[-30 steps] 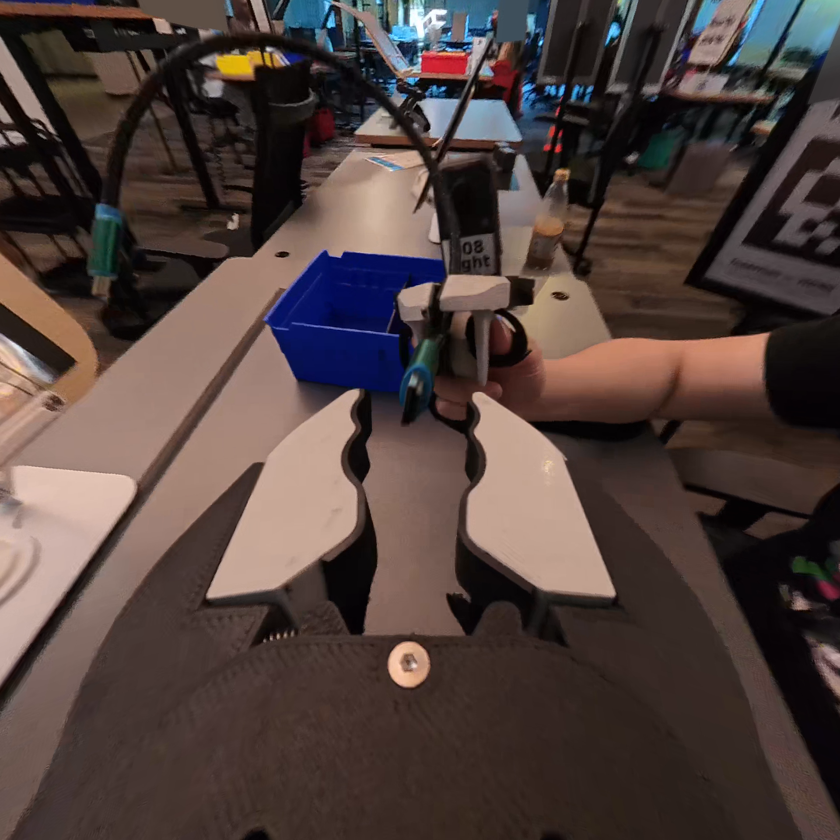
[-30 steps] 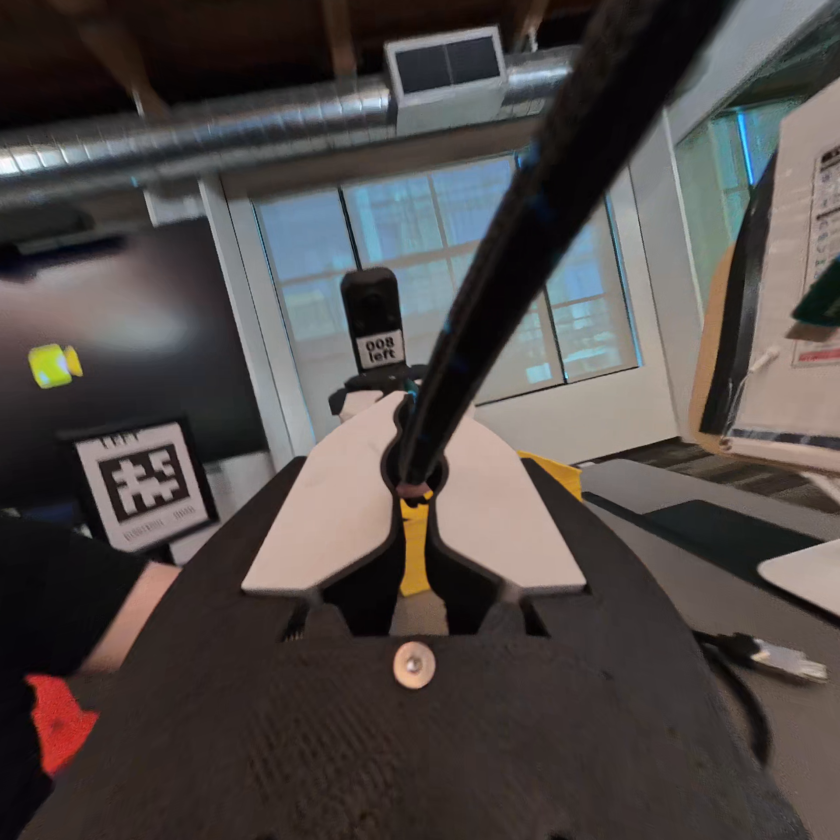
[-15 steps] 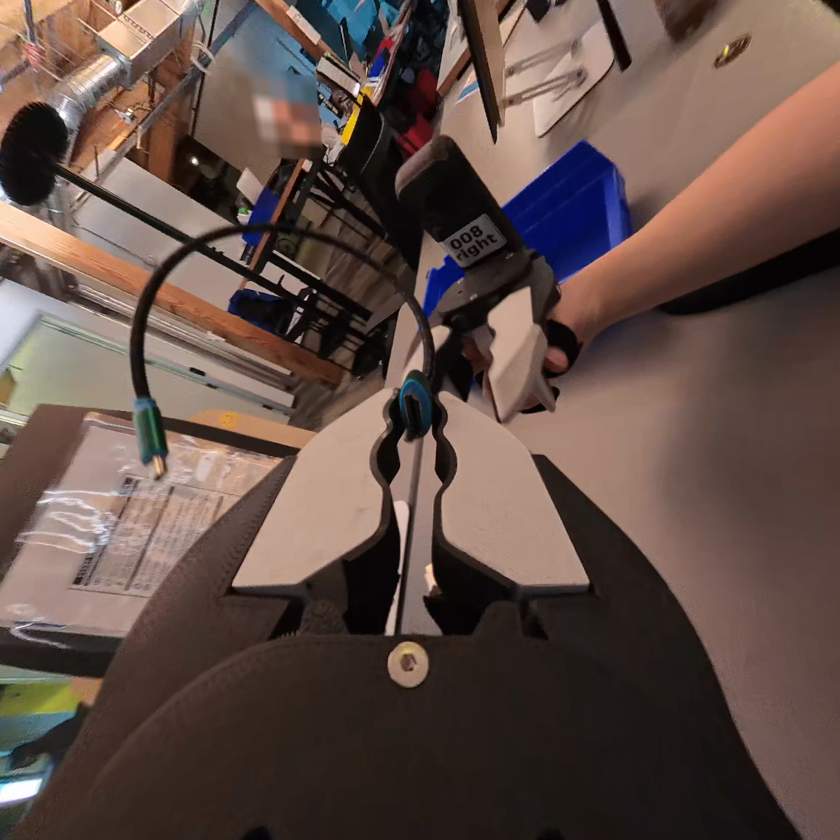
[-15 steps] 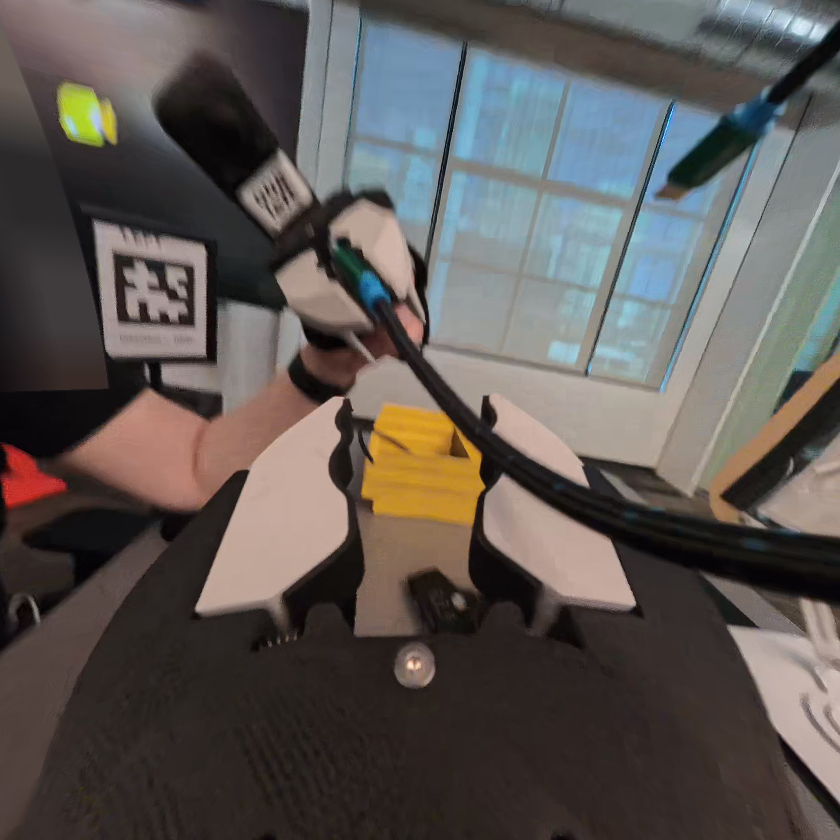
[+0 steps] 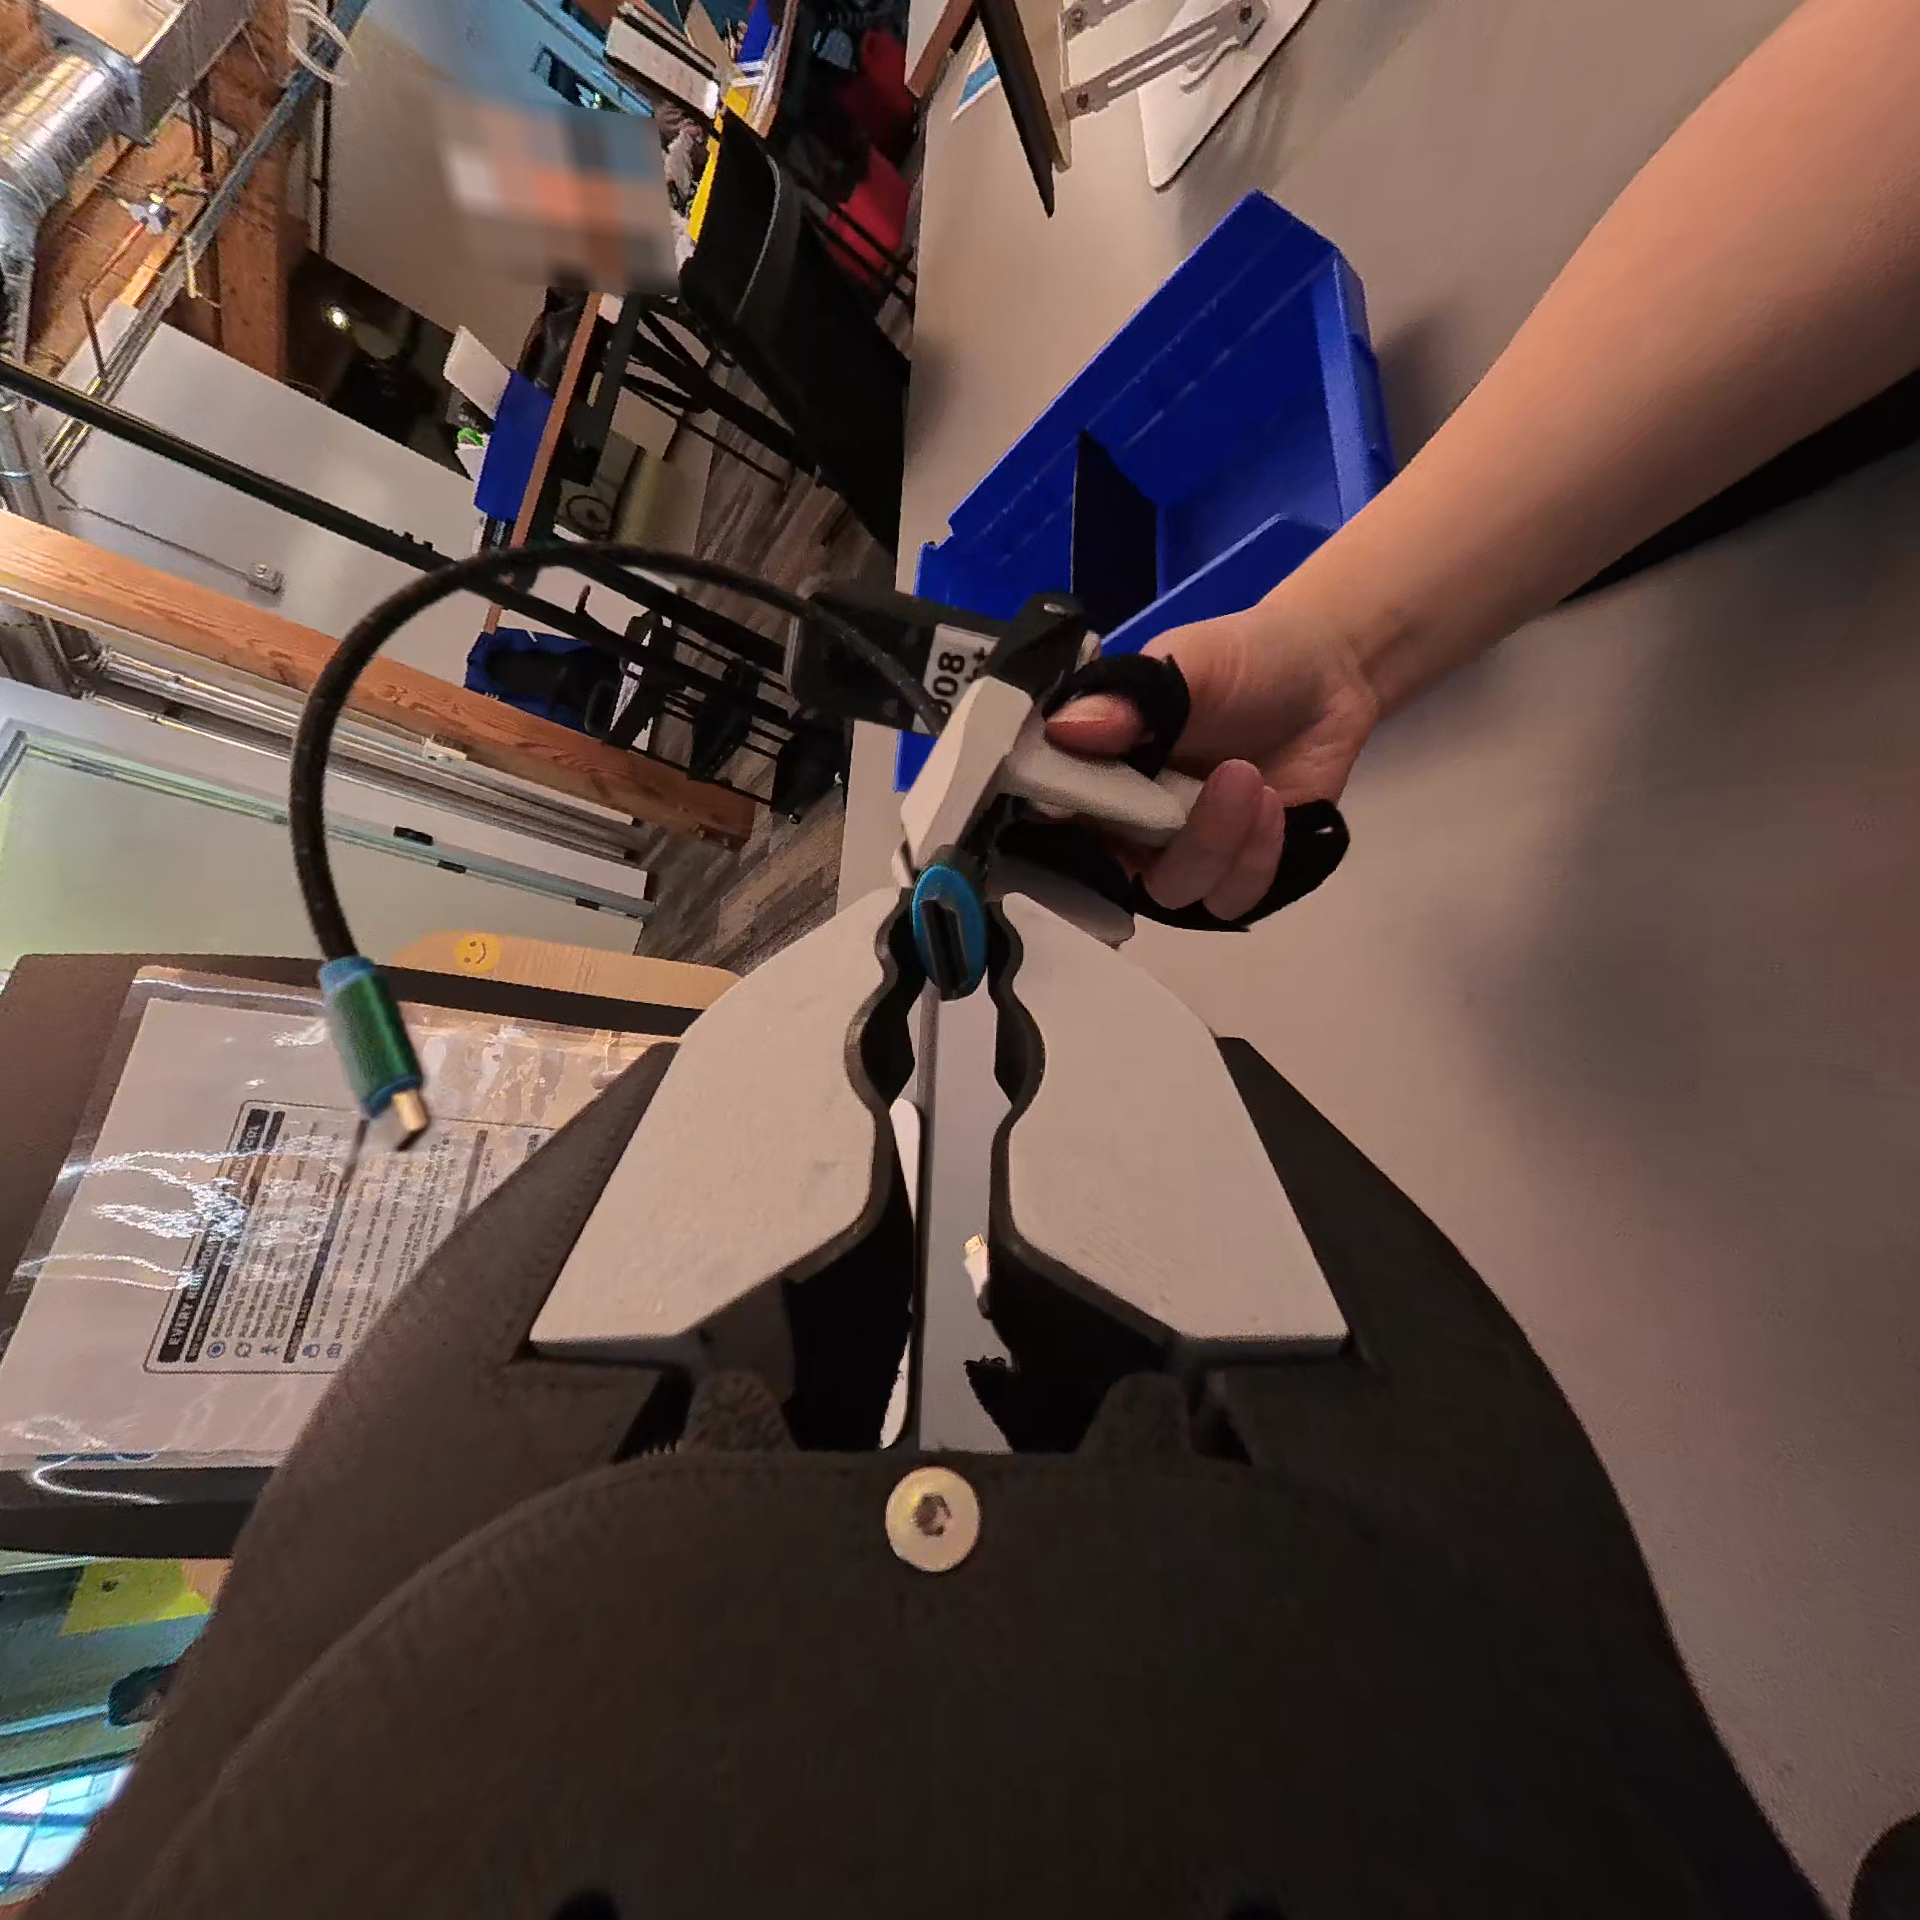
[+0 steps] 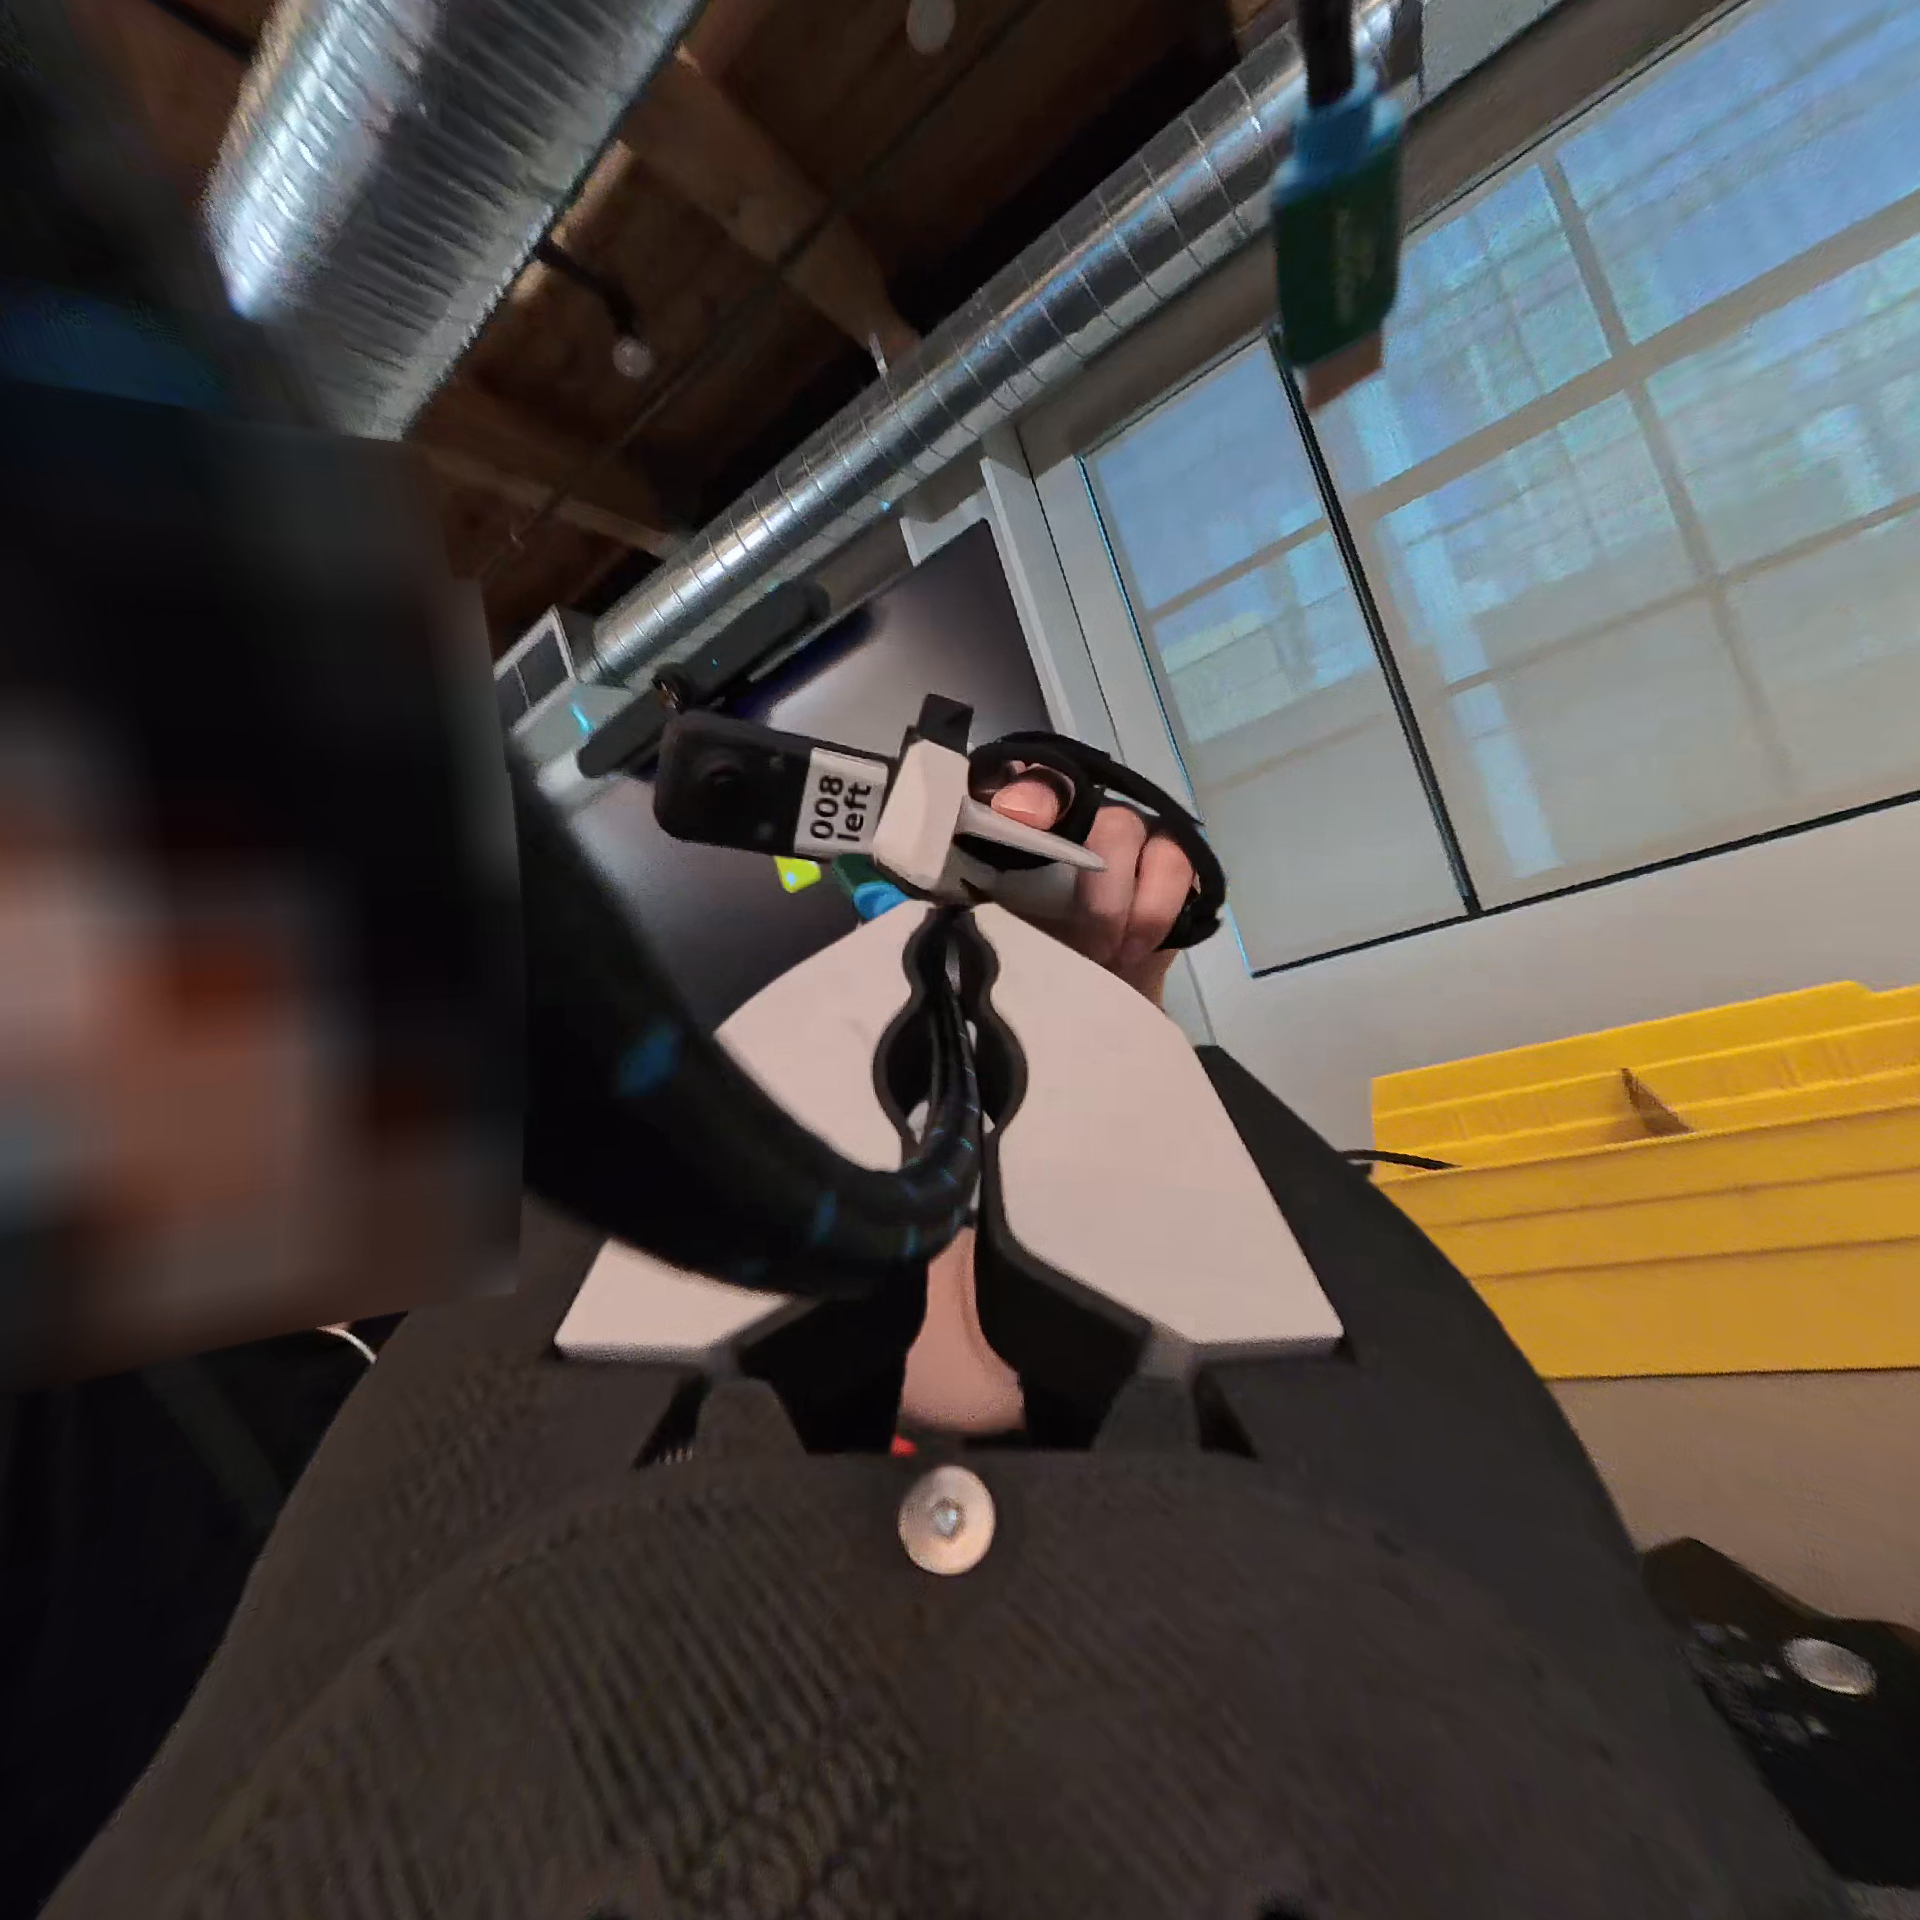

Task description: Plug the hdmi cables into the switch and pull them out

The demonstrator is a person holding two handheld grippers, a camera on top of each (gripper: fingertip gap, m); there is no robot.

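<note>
Left wrist view | left claw (image 5: pixel 943 951) clamps HDMI cable (image 5: pixel 312 748) | right claw (image 6: pixel 951 971) clamps cable

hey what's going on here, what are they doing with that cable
A person holds a pair of tongs in each hand, and both grip one short black braided cable in the air above a grey table. The left tongs are shut on the plug at one end; the right tongs pinch the cord just behind it. The other green plug dangles free. No switch is clearly visible, so nothing is plugged in. A blue bin and a yellow bin sit nearby.
</note>
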